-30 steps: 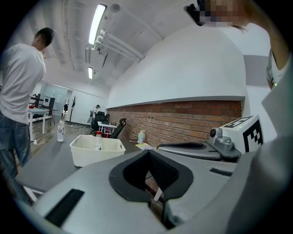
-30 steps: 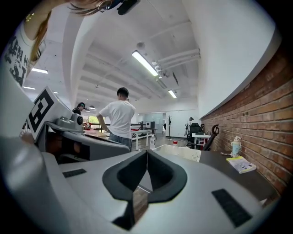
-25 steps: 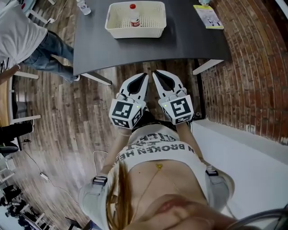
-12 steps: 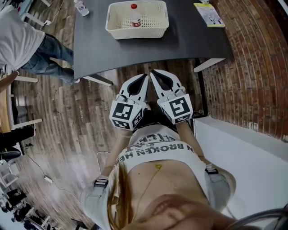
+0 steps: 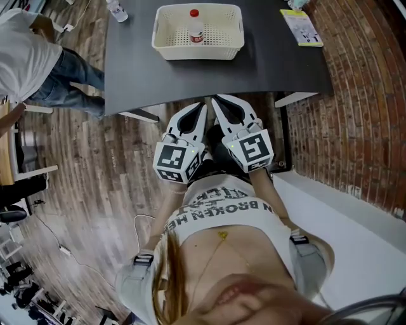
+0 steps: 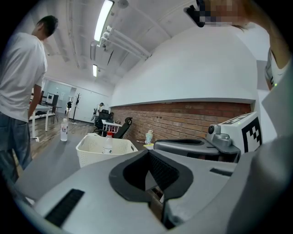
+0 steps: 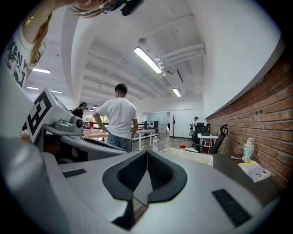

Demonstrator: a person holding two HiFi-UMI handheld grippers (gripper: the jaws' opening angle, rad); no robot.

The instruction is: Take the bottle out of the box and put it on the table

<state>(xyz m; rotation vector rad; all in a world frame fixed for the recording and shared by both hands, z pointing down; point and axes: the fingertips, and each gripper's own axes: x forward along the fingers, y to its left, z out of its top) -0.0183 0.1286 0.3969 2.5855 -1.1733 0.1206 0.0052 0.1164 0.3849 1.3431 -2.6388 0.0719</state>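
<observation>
A small clear bottle (image 5: 196, 29) with a red cap stands upright inside a cream plastic basket (image 5: 198, 52) on the dark table (image 5: 279, 63). The same bottle (image 6: 107, 145) shows in the left gripper view inside the basket (image 6: 98, 157), and its red cap (image 7: 182, 146) peeks over the basket's rim (image 7: 192, 156) in the right gripper view. My left gripper (image 5: 202, 108) and right gripper (image 5: 219, 101) sit side by side at the table's near edge, short of the basket. Both have their jaws together with nothing between them.
A second bottle (image 5: 117, 10) stands at the table's far left corner. A yellow-green booklet (image 5: 302, 26) lies at the far right. A person in a white shirt (image 5: 28, 54) stands left of the table. A brick wall (image 5: 355, 95) runs along the right.
Both grippers have advanced towards the table, their tips now at its near edge. The basket sits lower in the head view. The jaws stay together.
</observation>
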